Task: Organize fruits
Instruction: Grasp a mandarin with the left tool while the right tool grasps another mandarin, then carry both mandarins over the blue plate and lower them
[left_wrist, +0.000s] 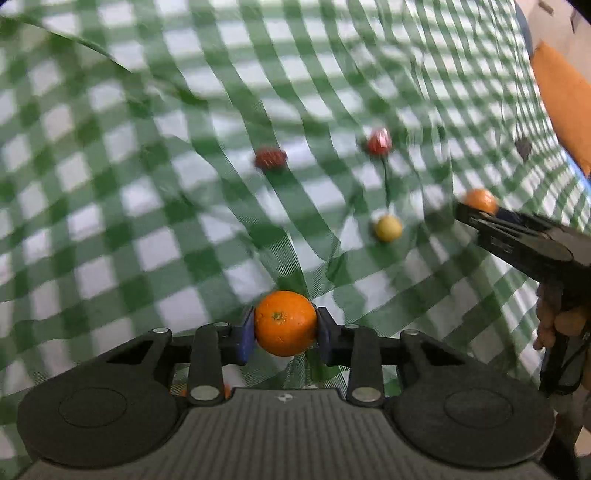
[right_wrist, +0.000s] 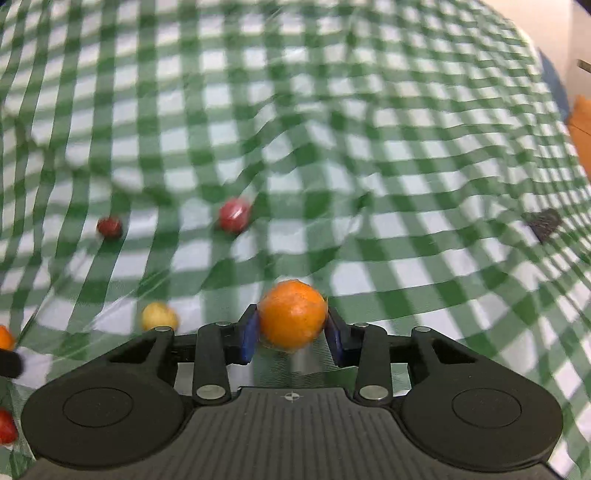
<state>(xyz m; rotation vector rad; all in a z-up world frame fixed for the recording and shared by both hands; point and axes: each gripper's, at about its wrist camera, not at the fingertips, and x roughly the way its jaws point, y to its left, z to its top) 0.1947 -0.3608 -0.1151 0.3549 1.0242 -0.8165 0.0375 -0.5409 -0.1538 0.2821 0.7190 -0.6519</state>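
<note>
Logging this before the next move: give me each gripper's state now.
Left gripper: shut on an orange.
Right gripper: shut on another orange.

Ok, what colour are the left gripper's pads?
Blue pads, pressed on the orange; clearest in the left wrist view.

Both wrist views down onto shared tablecloth (left_wrist: 184, 240)

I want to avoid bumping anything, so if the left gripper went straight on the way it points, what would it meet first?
Probably just the checked cloth. The left gripper is shut on an orange, and no other fruit lies directly ahead, though depth is unclear.
</note>
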